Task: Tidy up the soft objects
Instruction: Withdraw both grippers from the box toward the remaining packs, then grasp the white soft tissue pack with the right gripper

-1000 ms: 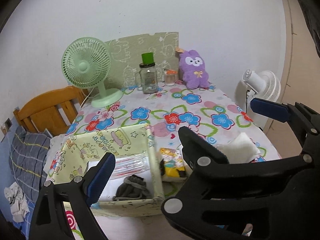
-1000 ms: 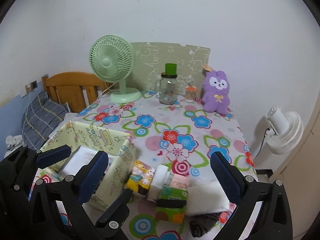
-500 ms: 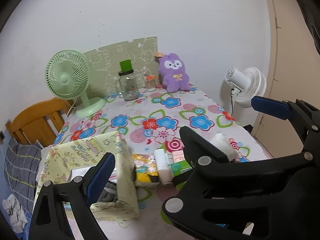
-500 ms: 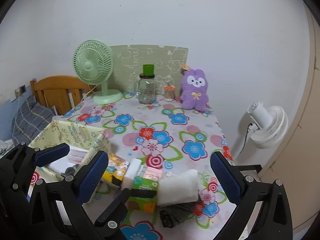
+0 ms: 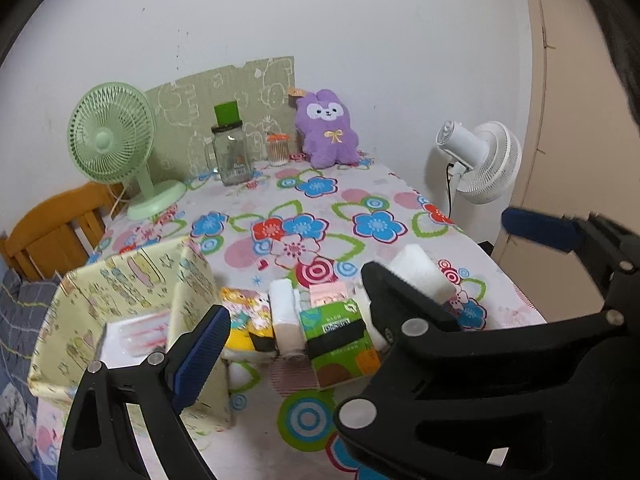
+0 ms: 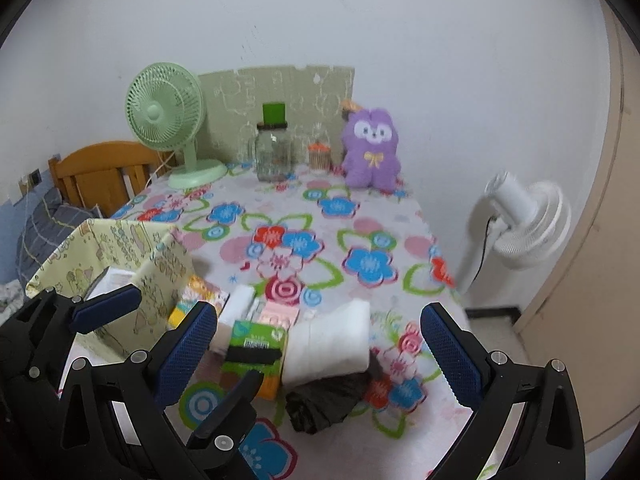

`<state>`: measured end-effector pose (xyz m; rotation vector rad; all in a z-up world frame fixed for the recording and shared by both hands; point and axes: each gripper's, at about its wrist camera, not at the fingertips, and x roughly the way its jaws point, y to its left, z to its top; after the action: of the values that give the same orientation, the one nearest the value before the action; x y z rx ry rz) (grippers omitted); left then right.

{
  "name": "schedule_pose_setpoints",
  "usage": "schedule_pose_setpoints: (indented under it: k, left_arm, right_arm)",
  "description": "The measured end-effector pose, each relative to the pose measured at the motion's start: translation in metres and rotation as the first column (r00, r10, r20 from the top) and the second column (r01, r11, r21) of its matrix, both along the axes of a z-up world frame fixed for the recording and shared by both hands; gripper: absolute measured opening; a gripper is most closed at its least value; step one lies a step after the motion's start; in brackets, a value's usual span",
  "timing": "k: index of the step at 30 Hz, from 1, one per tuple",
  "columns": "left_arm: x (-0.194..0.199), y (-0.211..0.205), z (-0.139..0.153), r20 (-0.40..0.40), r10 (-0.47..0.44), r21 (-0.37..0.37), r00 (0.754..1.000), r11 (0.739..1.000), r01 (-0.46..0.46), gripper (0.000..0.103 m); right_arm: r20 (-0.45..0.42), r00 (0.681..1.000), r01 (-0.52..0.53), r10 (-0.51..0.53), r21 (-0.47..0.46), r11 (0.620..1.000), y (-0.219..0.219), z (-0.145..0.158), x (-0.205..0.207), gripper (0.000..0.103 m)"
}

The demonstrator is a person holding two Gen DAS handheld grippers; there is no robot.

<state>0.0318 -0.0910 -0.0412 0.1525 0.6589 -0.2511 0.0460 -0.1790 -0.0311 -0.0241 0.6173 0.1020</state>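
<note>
Little looks sorted yet, I'd judge. The box (image 6: 120, 264) at the desk's (image 6: 304, 216) near left corner holds a few packets, but a row of soft things still lies beside it: yellow pack (image 5: 244, 316), tissue pack (image 6: 256, 344), white towel (image 6: 332, 344), dark cloth (image 6: 324, 400). The rolled towel's long axis runs away toward the far wall. Left tongs (image 5: 296, 344) and right tongs (image 6: 316, 352) both gape wide, empty, above this row.
</note>
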Motion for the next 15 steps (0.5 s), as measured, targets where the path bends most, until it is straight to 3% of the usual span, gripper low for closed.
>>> schedule_pose_setpoints:
  k: [5, 15]
  left_arm:
    - [0.003, -0.005, -0.013, -0.033, -0.007, -0.015, 0.999, 1.000, 0.007, 0.096]
    - [0.029, -0.011, -0.036, -0.121, 0.020, -0.016, 0.992, 1.000, -0.022, 0.096]
  right_arm:
    - [-0.048, 0.999, -0.009, 0.011, 0.053, 0.999, -0.007, -0.019, 0.006, 0.103]
    - [-0.106, 0.994, 0.038, -0.031, 0.069, 0.997, -0.021, -0.045, 0.025, 0.103]
